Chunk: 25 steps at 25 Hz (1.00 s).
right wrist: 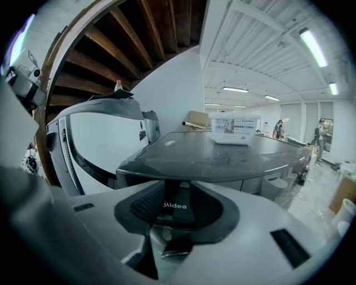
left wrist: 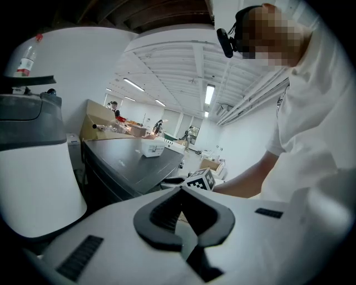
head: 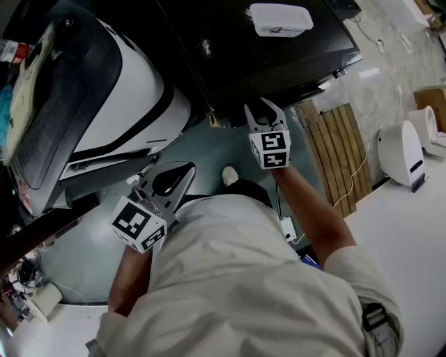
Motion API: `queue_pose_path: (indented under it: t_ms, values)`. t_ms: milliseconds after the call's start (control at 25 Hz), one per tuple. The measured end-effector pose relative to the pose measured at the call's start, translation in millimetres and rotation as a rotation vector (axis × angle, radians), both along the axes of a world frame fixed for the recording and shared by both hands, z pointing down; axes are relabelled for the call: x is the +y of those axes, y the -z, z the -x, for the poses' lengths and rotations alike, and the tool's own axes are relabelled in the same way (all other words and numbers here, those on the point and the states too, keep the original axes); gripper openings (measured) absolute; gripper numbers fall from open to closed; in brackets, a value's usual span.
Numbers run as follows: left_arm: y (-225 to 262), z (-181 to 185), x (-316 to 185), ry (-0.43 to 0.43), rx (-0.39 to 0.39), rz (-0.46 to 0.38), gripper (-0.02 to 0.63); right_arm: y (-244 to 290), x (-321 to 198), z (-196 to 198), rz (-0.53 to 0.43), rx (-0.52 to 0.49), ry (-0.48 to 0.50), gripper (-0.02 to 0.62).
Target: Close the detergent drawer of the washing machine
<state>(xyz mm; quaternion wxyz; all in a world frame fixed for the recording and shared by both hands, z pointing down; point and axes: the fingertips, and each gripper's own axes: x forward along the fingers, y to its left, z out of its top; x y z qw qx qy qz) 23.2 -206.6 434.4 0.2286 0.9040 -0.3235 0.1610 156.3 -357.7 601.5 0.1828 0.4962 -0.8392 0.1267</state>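
The dark grey washing machine [head: 258,63] stands at the top of the head view, its flat lid [right wrist: 222,153] wide across the right gripper view. My right gripper [head: 263,110] is at the machine's front edge. Its jaws are open, and a dark front panel with a Midea logo [right wrist: 175,206] shows in the gap, close to the pads. I cannot tell whether that panel is the detergent drawer, or whether the pads touch it. My left gripper [head: 182,171] hangs lower left, away from the machine. It is shut on nothing, with its tips [left wrist: 181,189] together.
A large white appliance [head: 118,104] with a dark lid stands to the left, close to my left gripper. A white box [head: 280,19] sits on the dark lid. A wooden slatted panel [head: 341,150] and a white round device [head: 401,153] are on the floor at right.
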Motion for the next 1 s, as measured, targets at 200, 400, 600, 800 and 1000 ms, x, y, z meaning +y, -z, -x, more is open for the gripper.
queue_pose_path:
  t_ms: [200,400,600,800,1000]
  values:
    - [3.6,3.5,9.6,-0.021,0.010,-0.009,-0.005,0.3,1.2,-0.9,0.017,-0.012,-0.007,0.143]
    - [12.0,11.5,20.6,-0.076,0.016,-0.034,-0.005,14.2,15.0,-0.1,0.024,-0.018,-0.026,0.143]
    - [22.6,24.4,32.9,-0.139,0.032,-0.052,-0.005,37.0,47.1,3.5,0.031,-0.033,-0.060,0.142]
    - [25.1,37.4,53.8,-0.201,0.052,-0.054,-0.005,62.3,82.5,12.3,0.017,-0.052,-0.095,0.127]
    - [29.7,45.5,78.3,-0.273,0.065,-0.059,-0.005,93.4,124.6,19.4,-0.010,-0.077,-0.141,0.054]
